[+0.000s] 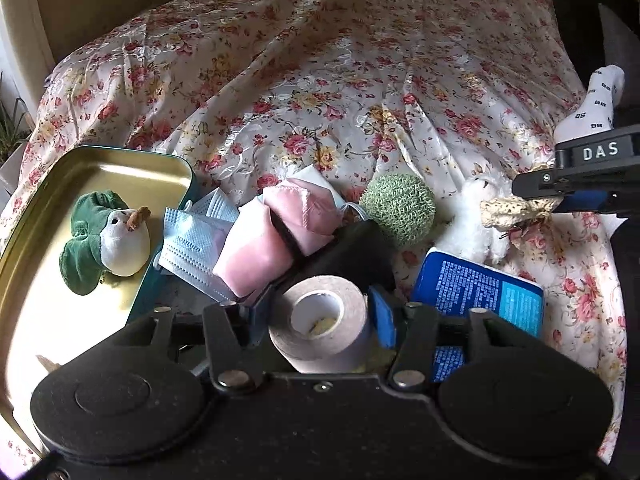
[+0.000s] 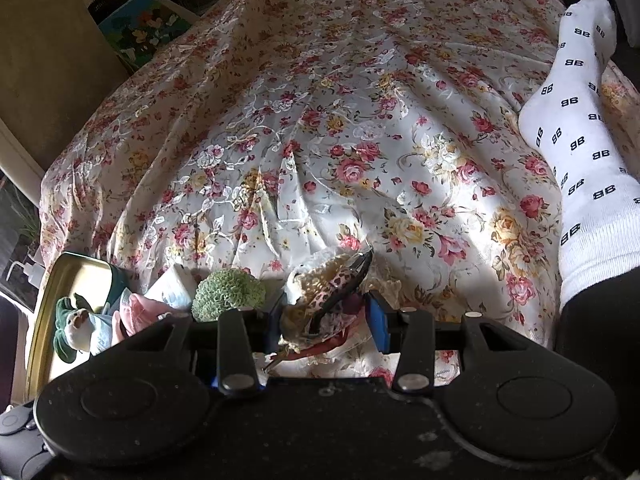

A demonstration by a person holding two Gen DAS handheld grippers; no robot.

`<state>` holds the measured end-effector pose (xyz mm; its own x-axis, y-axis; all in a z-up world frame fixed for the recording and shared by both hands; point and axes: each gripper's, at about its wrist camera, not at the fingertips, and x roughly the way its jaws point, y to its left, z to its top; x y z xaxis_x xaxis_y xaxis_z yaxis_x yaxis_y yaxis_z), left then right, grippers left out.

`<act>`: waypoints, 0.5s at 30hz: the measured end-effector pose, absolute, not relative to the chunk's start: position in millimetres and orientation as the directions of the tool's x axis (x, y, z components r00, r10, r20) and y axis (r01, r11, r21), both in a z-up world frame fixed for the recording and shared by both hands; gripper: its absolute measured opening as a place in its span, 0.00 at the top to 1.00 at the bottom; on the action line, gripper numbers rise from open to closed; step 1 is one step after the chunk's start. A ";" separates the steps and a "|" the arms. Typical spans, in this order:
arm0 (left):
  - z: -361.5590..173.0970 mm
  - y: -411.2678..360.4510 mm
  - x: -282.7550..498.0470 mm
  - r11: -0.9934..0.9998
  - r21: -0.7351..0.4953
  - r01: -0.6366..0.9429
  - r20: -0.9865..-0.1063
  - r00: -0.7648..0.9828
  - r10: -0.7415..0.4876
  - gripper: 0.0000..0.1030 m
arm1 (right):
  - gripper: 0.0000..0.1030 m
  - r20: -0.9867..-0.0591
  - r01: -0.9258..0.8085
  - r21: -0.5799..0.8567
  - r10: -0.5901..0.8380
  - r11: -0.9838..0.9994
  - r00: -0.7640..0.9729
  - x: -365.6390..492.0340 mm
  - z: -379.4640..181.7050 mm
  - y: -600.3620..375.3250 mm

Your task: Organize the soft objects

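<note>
Only the left wrist view shows the left gripper (image 1: 318,314) clamped on one tape roll (image 1: 320,320) beside a blue packet (image 1: 480,288). The right gripper (image 2: 324,316) grips one leopard-print bundle (image 2: 328,300) above the bed (image 2: 320,140); one snowman plush (image 1: 112,236) lies in the tin (image 1: 120,168).

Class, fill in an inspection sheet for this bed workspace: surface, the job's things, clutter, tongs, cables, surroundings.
Surface: wrinkled floral bedsheet, sunlit in patches.
Job's things: green-and-white plush snowman lies in the gold metal tin; pink velvet pouch, pale blue face masks, green knitted ball and white fluffy toy lie on the sheet beside it.
Clutter: blue printed packet.
Tongs: left tongs closed around a beige tape roll; right tongs grip a leopard-print lace fabric piece.
Cables: white charger plug at the bed edge.
Surroundings: a person's white patterned sock.
</note>
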<state>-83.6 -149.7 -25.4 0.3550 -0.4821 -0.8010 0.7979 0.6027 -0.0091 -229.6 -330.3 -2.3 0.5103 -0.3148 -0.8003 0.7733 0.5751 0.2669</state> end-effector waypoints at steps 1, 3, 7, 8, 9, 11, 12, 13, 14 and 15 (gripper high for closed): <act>-26.4 -149.4 -83.1 0.601 -0.014 0.799 -0.805 0.348 -0.481 0.37 | 0.59 -0.803 0.774 0.264 -0.314 0.575 0.507 -228.9 -3.0 -330.2; -29.4 -148.7 -82.1 0.605 -0.010 0.796 -0.810 0.348 -0.471 0.31 | 0.59 -0.805 0.774 0.263 -0.312 0.576 0.505 -228.2 -3.6 -330.0; -33.3 -148.6 -77.5 0.623 -0.003 0.782 -0.818 0.356 -0.451 0.30 | 0.59 -0.807 0.772 0.261 -0.309 0.580 0.504 -226.8 -3.7 -329.2; -33.5 -148.7 -75.4 0.630 -0.011 0.777 -0.821 0.353 -0.449 0.30 | 0.59 -0.807 0.771 0.261 -0.307 0.580 0.505 -226.6 -3.6 -329.3; -33.4 -148.9 -72.8 0.637 -0.024 0.771 -0.823 0.347 -0.451 0.30 | 0.59 -0.807 0.771 0.262 -0.307 0.581 0.505 -226.6 -3.6 -329.6; -33.4 -148.4 -68.8 0.645 -0.049 0.763 -0.825 0.333 -0.457 0.30 | 0.59 -0.806 0.770 0.264 -0.305 0.581 0.507 -226.7 -3.5 -330.1; -33.3 -148.1 -66.7 0.650 -0.062 0.757 -0.826 0.327 -0.460 0.31 | 0.59 -0.806 0.769 0.265 -0.304 0.581 0.508 -226.8 -3.5 -330.2; -33.3 -147.6 -64.7 0.654 -0.075 0.753 -0.826 0.320 -0.464 0.32 | 0.59 -0.806 0.769 0.266 -0.304 0.582 0.508 -227.0 -3.5 -330.5; -33.0 -146.9 -63.5 0.653 -0.088 0.752 -0.822 0.315 -0.474 0.36 | 0.59 -0.806 0.769 0.266 -0.304 0.582 0.508 -227.0 -3.5 -330.5; -31.3 -145.7 -63.0 0.650 -0.101 0.754 -0.814 0.313 -0.489 0.45 | 0.59 -0.806 0.769 0.267 -0.304 0.581 0.509 -227.2 -3.4 -330.5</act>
